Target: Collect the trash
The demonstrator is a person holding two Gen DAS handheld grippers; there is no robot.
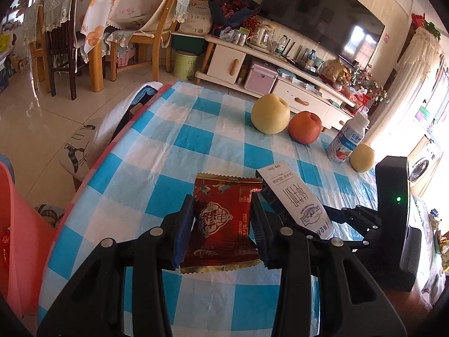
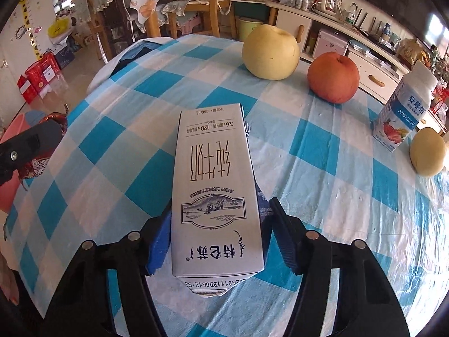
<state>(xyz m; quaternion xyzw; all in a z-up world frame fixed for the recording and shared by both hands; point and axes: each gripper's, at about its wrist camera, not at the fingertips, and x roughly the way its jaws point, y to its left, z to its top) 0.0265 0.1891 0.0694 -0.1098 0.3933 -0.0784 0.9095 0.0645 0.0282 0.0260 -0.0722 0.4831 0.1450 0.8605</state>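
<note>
Looking down my left gripper [image 1: 223,224], I see both pads pressed against the sides of a red snack wrapper [image 1: 221,221], which is clamped between them just over the blue-and-white checked tablecloth [image 1: 174,129]. On my right gripper [image 2: 217,238], the white milk carton [image 2: 214,196] lies flat between the fingers, printed face up; the blue left pad [image 2: 160,250] sits against its side, while I see a narrow gap on the right side, so I read those jaws as apart, not yet squeezing. From the left wrist view the same carton shows just right of the wrapper, with the right gripper's black body beyond it. A pink bin [image 1: 25,238] stands at the table's left edge, near the wrapper. Farther across the cloth sit a big yellow pear [image 2: 269,53], a red apple [image 2: 334,77] just beside it, a yogurt bottle [image 2: 401,106] and a smaller yellow fruit [image 2: 428,151]. Behind the table I make out wooden chairs [image 1: 165,22], a white TV cabinet [image 1: 280,64] and a dark television [image 1: 317,11].
</note>
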